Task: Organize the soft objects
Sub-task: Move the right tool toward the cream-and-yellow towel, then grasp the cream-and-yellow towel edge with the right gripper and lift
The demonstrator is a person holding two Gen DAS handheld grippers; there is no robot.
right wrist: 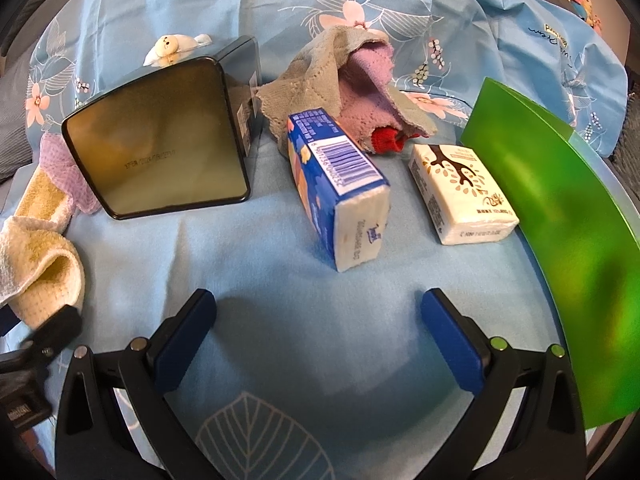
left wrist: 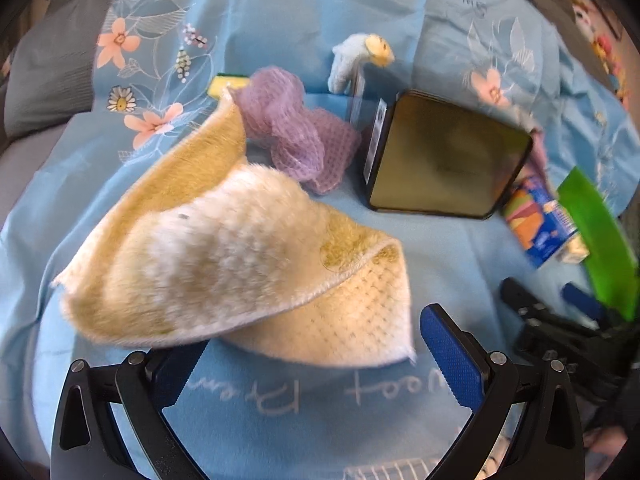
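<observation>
My left wrist camera is looking forward and down along its fingers, sitting close over the yellow towel (left wrist: 240,264) on the blue sheet (left wrist: 280,20). My right wrist camera is facing the same way from a spot further right, looking down on the blue tissue pack (right wrist: 340,188). Both views are sharing the metal tin (left wrist: 444,156), the towel, the tissue pack and the green board (right wrist: 560,220); each is also catching the other gripper at its edge.

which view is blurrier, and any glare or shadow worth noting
Left wrist view: motion-smeared, worst on the blue tissue pack and green plastic sheet. Right wrist view: sharper; the dark metal tin has a dull sheen, and the right tongs cast a soft shadow.
</observation>
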